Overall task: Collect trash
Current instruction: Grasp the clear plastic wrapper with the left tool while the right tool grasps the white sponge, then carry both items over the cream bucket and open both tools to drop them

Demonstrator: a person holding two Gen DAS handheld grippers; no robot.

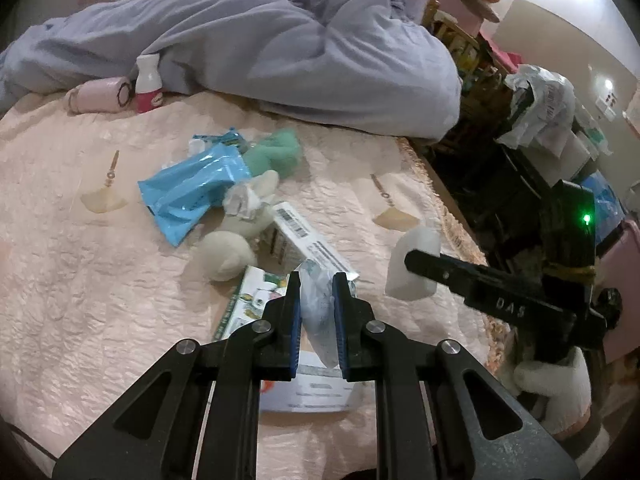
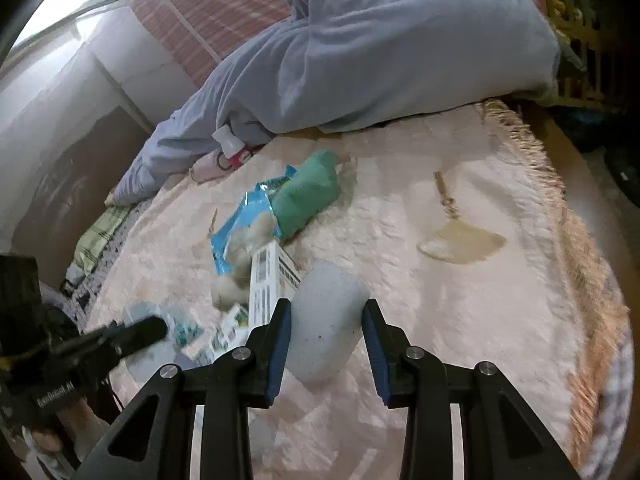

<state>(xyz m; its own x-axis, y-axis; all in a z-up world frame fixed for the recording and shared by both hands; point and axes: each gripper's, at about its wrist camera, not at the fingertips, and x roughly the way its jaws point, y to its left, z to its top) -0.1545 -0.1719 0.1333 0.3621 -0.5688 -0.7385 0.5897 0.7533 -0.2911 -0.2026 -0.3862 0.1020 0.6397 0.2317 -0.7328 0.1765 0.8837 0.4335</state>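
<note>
My left gripper [image 1: 317,280] is shut on a crumpled clear plastic wrapper [image 1: 318,316], low over a printed cardboard box [image 1: 256,300] on the pink bedspread [image 1: 100,280]. My right gripper [image 2: 327,304] is shut on a pale translucent plastic bottle [image 2: 328,328]; both blue pads press its sides. In the left wrist view one black finger [image 1: 440,272] crosses that bottle [image 1: 412,276] near the bed's right edge. More litter lies beyond: a blue foil bag [image 1: 192,196], a white barcoded carton [image 1: 304,236] and a scrunched wrapper [image 1: 242,200].
A green plush [image 1: 276,156] and a cream plush [image 1: 228,256] lie among the litter. A red-labelled bottle [image 1: 148,84] and a pink roll [image 1: 100,96] sit by the grey-blue duvet [image 1: 280,40]. Dark clutter [image 1: 520,160] stands past the fringed bed edge [image 2: 560,208].
</note>
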